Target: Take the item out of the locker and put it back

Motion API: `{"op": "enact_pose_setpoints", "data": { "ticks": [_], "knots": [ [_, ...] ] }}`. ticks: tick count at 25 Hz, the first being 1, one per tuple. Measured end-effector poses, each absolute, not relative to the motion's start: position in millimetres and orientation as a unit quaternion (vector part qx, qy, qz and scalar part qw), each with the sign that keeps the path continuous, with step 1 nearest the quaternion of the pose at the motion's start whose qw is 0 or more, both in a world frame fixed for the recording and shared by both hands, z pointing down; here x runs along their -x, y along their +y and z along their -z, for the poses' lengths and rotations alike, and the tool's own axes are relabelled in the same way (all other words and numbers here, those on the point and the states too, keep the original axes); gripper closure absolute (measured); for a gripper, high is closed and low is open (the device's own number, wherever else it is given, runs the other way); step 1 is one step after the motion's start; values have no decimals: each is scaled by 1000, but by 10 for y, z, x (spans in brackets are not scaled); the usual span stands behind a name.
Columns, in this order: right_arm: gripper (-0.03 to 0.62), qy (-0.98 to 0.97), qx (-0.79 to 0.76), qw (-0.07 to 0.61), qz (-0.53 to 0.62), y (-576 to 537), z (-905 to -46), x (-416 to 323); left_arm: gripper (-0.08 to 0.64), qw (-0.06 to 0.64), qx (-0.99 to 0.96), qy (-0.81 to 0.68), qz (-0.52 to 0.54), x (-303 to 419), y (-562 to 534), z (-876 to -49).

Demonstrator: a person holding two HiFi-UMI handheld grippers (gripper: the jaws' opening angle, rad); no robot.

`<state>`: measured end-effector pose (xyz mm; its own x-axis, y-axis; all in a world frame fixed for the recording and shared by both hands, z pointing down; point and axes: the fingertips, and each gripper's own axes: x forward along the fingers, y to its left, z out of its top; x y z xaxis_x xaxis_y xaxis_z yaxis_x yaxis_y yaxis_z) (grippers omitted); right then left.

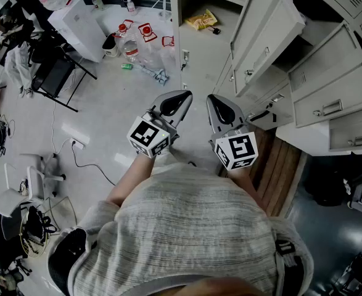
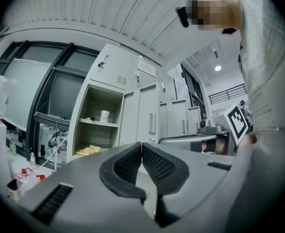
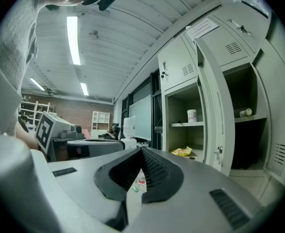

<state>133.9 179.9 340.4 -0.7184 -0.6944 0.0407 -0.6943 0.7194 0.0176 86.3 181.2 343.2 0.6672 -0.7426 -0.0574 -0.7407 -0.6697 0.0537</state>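
Left gripper [image 1: 182,96] and right gripper [image 1: 210,98] are held closed, empty, near the chest. No reach is started, so the yellow packet [image 1: 202,20] (likely the item) is seen near the locker [image 1: 175,5] shelf's front edge.

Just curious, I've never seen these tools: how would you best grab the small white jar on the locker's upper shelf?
Probably across its round sides at mid-height, coming straight in from the open front. The white jar stands upright on the shelf with locker walls around it, so only the front looks free.
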Motion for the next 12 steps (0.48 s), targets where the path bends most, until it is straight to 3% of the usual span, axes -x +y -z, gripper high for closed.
{"op": "enact_pose_setpoints", "data": {
  "ticks": [12],
  "knots": [
    [569,-924,-382,19,0,1730,-3364,-1346,552,12,-916,-400,36,-870,1726,-3424]
  ]
}}
